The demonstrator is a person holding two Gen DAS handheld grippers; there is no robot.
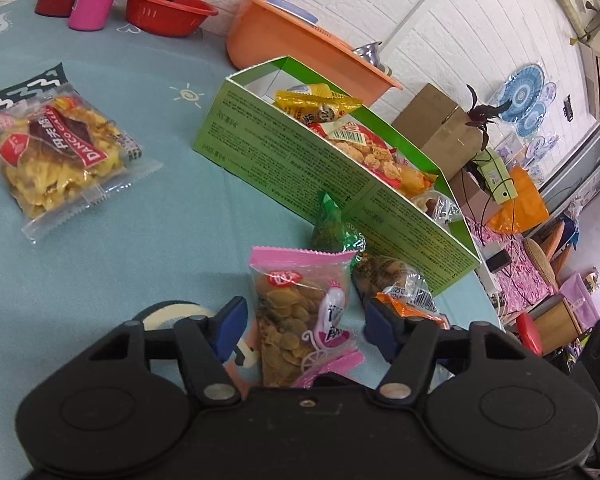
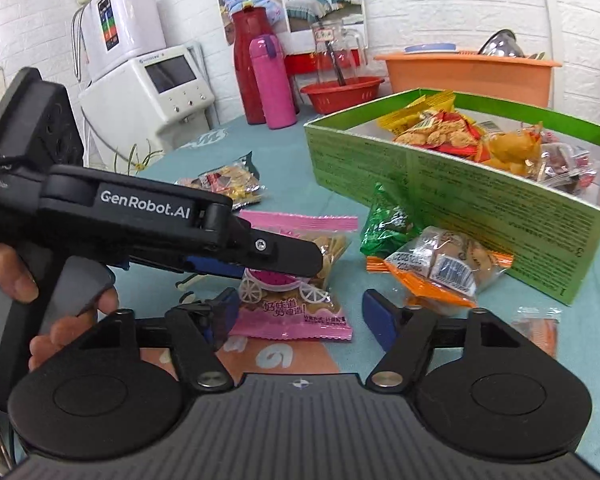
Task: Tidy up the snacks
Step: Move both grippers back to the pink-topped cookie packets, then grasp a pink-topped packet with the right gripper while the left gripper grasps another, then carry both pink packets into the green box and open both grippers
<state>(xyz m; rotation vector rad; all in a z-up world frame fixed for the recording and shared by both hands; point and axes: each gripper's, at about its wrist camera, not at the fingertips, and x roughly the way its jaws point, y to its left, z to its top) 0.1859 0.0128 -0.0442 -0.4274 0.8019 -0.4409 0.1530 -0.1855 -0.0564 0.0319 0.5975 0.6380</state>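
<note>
Pink packet (image 1: 300,320) lies on the table (image 1: 100,280) between the wide-spread fingers of the left claw (image 1: 306,322), near the green box (image 1: 300,160) holding other snacks. Right claw (image 2: 300,316) hangs wide apart just before the same packet (image 2: 296,308), gripping nothing.

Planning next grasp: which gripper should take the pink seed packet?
Left. The left gripper is open and straddles the pink-edged clear seed packet, while the right gripper is open but sits nearer its bottom edge.
</note>
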